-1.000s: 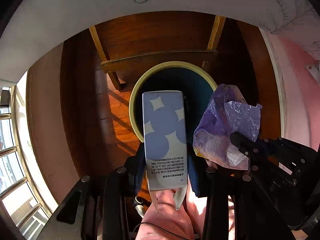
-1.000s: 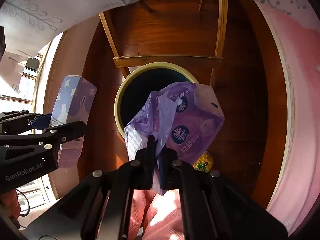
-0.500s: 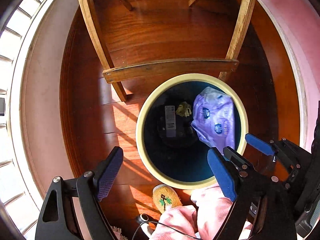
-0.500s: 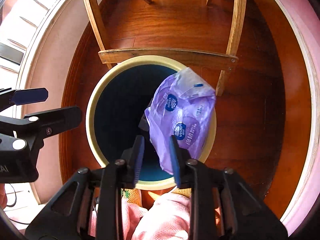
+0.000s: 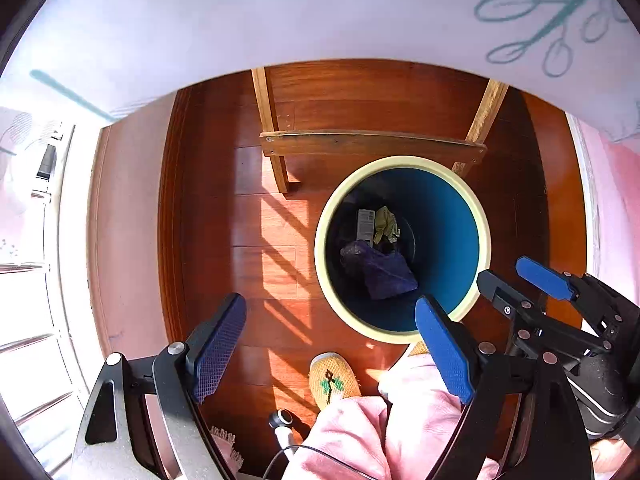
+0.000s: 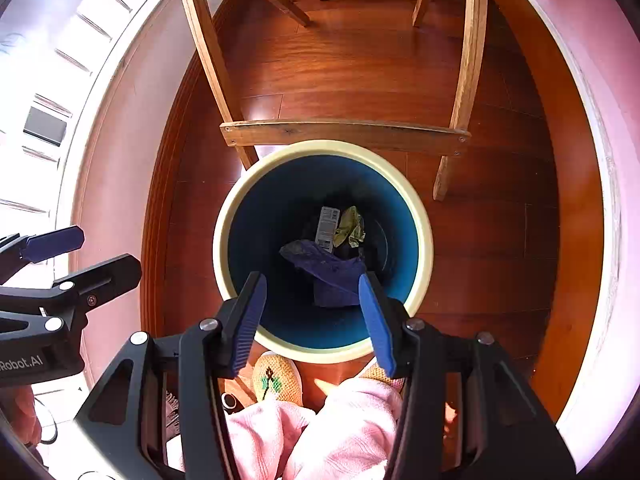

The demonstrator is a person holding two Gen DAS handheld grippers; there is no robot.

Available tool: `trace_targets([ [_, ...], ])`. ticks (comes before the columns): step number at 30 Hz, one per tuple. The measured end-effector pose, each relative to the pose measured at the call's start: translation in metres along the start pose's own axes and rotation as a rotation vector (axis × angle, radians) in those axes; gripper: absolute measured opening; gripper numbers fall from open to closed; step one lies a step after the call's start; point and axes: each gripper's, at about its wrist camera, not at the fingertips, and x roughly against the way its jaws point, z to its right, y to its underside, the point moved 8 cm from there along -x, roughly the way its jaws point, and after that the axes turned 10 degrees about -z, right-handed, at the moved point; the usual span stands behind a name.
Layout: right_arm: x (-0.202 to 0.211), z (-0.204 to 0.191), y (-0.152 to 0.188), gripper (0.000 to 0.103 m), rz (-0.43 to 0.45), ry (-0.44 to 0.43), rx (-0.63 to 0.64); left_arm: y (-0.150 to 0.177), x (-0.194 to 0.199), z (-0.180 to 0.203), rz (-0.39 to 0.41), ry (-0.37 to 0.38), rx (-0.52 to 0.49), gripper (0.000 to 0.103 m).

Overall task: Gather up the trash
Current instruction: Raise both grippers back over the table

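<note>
Two grippers hang over a round bin (image 6: 425,236) on the wood floor (image 6: 360,64), both pointing pretty much straight down. The left gripper (image 5: 332,344) has its jaws spread wide with nothing between them, and it sits off to the bin's left side over sunlit floor, its right pad overlapping the cream rim. The right gripper (image 6: 316,312) is more centred over the opening, jaws parted about halfway and empty, the blue pads framing the near part of the rim. Trash is already down at the bottom: a purple bag (image 6: 328,272) lying crumpled, a small white label-looking package (image 6: 327,226) and a yellowish-green crumpled scrap (image 6: 351,226) just behind it, all touching or nearly so. Room-wise it's a bit tight: a wooden chair's crossbar (image 6: 344,130) runs just past the far rim, and its legs (image 6: 466,60) stand either side, one close to the bin's right edge. On the near side, knitted yellow slippers (image 6: 276,378) sit right up against the rim, with pink trouser legs (image 6: 320,436) below. To the left there's open floor up to the skirting under a bright window (image 6: 48,92).
</note>
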Motion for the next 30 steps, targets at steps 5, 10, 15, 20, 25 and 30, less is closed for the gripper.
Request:
trace_targets([
  [5, 0.051, -0.017, 0.011, 0.045, 0.006, 0.005, -0.003, 0.03, 0.048, -0.008, -0.005, -0.002, -0.013, 0.087],
  [10, 0.111, -0.039, 0.026, 0.045, 0.024, 0.002, -0.002, 0.058, 0.116, -0.019, 0.012, 0.003, -0.03, 0.087],
  [15, 0.185, -0.065, 0.038, 0.045, 0.065, -0.01, 0.001, 0.065, 0.204, -0.023, 0.114, 0.012, -0.076, 0.087],
  [20, 0.264, -0.088, 0.043, 0.045, 0.139, -0.013, 0.011, 0.059, 0.291, -0.022, 0.256, 0.051, -0.115, 0.087],
  [25, 0.335, -0.103, 0.037, 0.045, 0.237, 0.017, 0.021, 0.05, 0.367, -0.005, 0.386, 0.077, -0.184, 0.087],
  [30, 0.405, -0.104, 0.022, 0.045, 0.361, 0.087, 0.027, 0.037, 0.433, 0.015, 0.486, 0.1, -0.242, 0.087],
])
